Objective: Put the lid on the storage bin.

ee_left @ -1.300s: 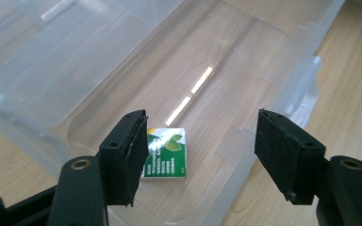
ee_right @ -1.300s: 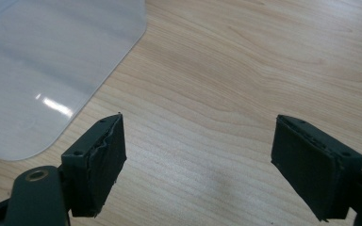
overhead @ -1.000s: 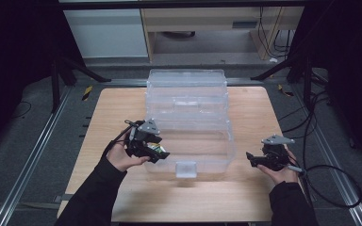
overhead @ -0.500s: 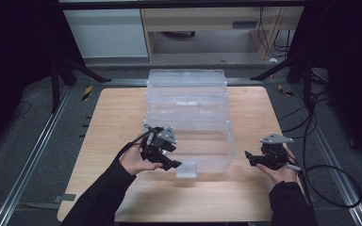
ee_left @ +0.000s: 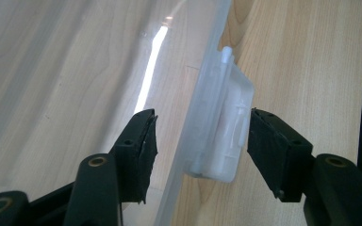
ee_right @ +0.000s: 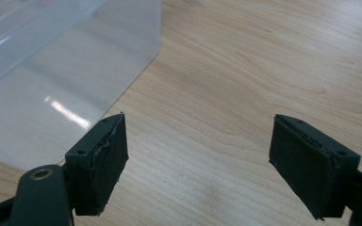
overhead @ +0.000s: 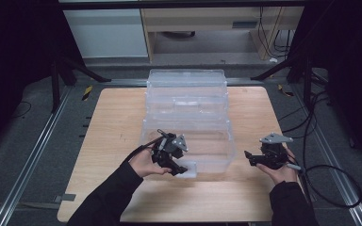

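Note:
A clear plastic storage box (overhead: 188,117) with a lid stands in the middle of the wooden table (overhead: 113,122). Its white front latch (overhead: 191,169) hangs at the near wall. My left gripper (overhead: 182,168) is open at that wall. In the left gripper view the latch (ee_left: 226,136) and the box's front wall sit between the two jaws, one jaw inside the wall line and one outside, neither touching. My right gripper (overhead: 248,158) is open, low beside the box's near right corner. In the right gripper view the gripper (ee_right: 198,160) holds nothing, and the box corner (ee_right: 52,70) lies to its upper left.
Bare table runs left, right and in front of the box. Black cables (overhead: 330,169) trail off the table's right side. Metal rails (overhead: 33,155) flank the table, and a cabinet (overhead: 108,33) stands beyond the far edge.
My left gripper has moved right along the box's front wall and down to the latch, which now sits between its jaws. The right gripper has stayed put.

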Available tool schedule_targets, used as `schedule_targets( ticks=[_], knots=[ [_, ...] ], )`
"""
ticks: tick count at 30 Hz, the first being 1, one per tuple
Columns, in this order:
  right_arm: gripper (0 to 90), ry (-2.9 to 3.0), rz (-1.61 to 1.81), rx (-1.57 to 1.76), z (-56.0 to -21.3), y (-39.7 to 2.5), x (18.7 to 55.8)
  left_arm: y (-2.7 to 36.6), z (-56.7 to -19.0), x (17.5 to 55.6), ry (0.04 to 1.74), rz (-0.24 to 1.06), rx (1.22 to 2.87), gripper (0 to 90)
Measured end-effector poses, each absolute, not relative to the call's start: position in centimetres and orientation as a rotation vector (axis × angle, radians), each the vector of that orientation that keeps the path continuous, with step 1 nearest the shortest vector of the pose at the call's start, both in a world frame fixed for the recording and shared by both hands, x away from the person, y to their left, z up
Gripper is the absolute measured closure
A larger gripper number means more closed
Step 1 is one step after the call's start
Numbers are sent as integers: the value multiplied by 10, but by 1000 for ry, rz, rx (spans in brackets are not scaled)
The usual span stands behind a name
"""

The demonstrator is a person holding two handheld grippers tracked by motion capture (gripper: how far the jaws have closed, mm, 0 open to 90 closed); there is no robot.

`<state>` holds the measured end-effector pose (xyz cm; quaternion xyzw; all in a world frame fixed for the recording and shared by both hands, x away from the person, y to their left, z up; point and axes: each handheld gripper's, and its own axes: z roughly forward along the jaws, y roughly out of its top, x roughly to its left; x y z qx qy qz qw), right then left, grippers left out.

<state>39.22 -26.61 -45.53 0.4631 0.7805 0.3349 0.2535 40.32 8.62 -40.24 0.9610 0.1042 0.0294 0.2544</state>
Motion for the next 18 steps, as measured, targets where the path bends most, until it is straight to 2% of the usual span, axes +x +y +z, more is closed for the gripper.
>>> schedule_targets(
  ticks=[10,18],
  knots=[
    [227,2130,938,1203,-445,-262,395,79,-415,405,261,57,2684,509],
    [253,2137,977,1170,-437,-262,398,79,-416,408,272,53,2683,592]
  ],
)
